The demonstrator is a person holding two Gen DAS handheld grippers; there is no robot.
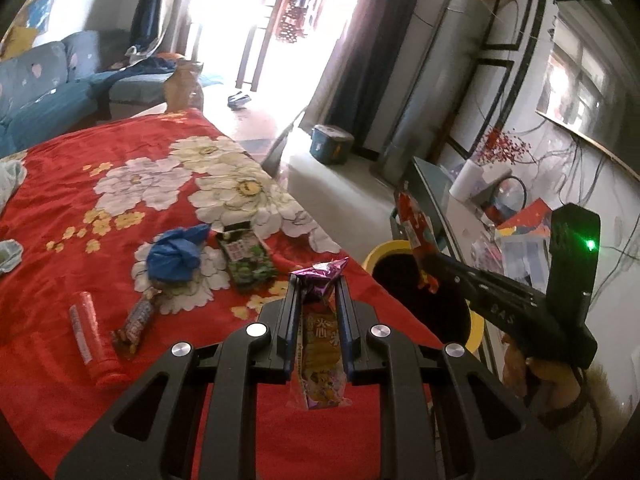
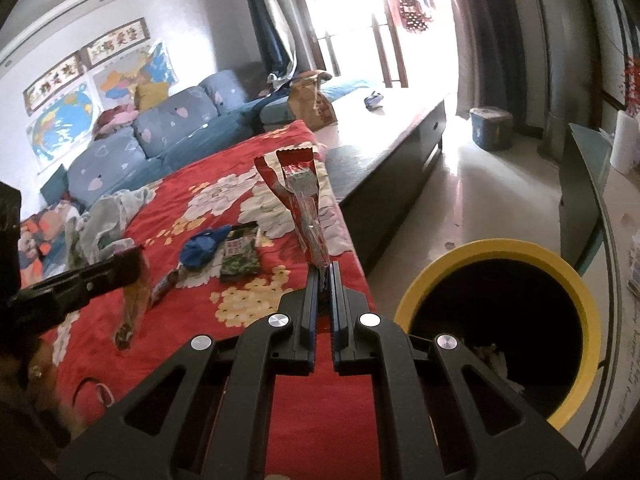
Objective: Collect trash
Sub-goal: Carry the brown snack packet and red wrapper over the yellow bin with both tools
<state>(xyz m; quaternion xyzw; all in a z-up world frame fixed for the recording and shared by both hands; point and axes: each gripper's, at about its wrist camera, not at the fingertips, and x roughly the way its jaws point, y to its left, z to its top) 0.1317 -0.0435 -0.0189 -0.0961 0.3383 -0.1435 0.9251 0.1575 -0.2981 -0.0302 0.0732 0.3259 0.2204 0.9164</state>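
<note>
My left gripper [image 1: 318,280] is shut on a purple and yellow snack wrapper [image 1: 322,344] that hangs between its fingers above the red flowered tablecloth [image 1: 60,184]. My right gripper [image 2: 323,270] is shut on a red wrapper [image 2: 304,200] standing up from its tips; in the left wrist view that gripper [image 1: 424,264] holds the red wrapper [image 1: 416,228] over the yellow-rimmed bin [image 1: 390,248]. The bin [image 2: 500,248] stands beside the table's right edge. On the cloth lie a blue crumpled bag [image 1: 176,258], a green packet [image 1: 248,260], a red tube [image 1: 90,336] and a candy wrapper [image 1: 134,324].
A dark low table [image 2: 384,160] extends beyond the cloth. A blue sofa [image 2: 160,132] stands behind, a blue bucket [image 2: 490,128] on the floor near the curtains. A cluttered shelf [image 1: 512,232] runs along the right wall. Crumpled cloth [image 2: 104,216] lies at the cloth's left.
</note>
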